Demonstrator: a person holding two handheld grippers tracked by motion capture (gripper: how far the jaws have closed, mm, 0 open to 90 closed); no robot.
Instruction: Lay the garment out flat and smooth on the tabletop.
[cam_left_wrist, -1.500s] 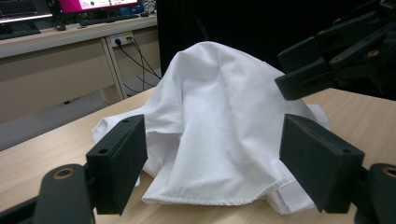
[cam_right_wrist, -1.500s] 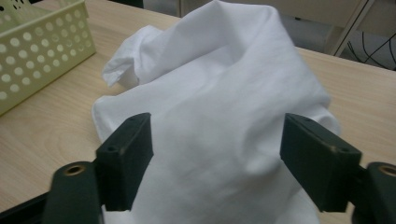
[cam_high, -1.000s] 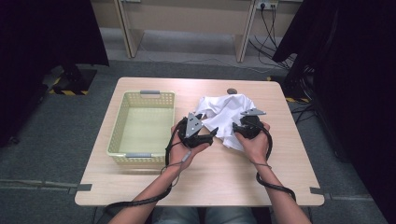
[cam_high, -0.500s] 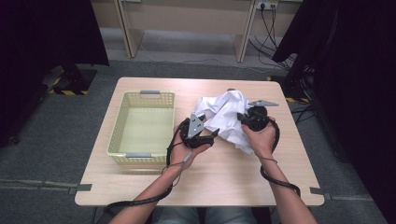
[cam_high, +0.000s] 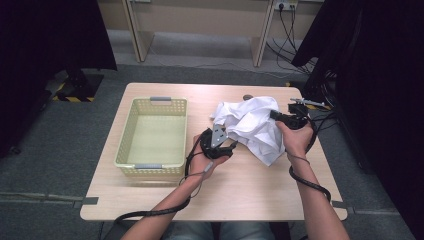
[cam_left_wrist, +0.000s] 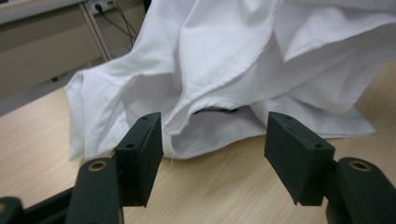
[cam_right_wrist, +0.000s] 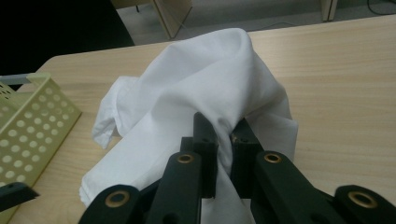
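With right gripper (cam_right_wrist: 223, 135) fingers clamped on the white cloth (cam_high: 252, 125) right of the basket (cam_high: 152, 132), left gripper (cam_left_wrist: 215, 140) fingers apart and just closing around nothing, best slid onto the near hem above the surface (cam_high: 240, 185) before pinching.

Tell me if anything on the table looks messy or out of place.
The white cloth is crumpled in a loose heap beside the yellow basket, not folded. The right gripper is pinching a fold and lifting it, while the left gripper is open at its edge. Nothing looks damaged or spilled.
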